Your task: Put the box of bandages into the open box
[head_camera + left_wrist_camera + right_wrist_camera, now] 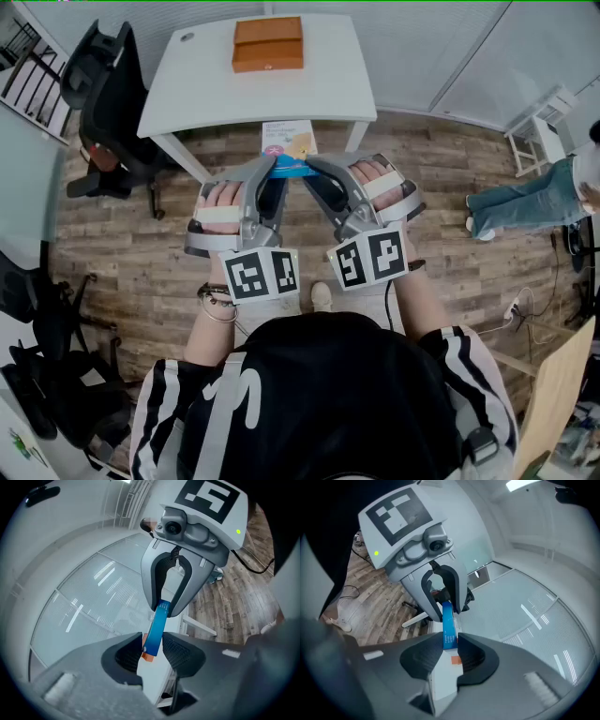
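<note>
A flat box of bandages (291, 168), blue along its edge with a pale printed face, hangs in the air in front of the white table (197, 84). My left gripper (272, 169) and right gripper (311, 169) face each other and each is shut on one end of it. In the left gripper view the blue box (154, 630) runs from my own jaws to the right gripper's fingertips (174, 607). In the right gripper view the box (449, 627) sits between the pads. The open orange box (268, 44) lies on the table's far side, beyond the grippers.
A black office chair (108, 75) stands left of the table. More dark chairs (37, 375) are at the lower left. A person in jeans (525, 202) and a small white stand (542, 117) are at the right, on the wooden floor. Glass partitions close off the back.
</note>
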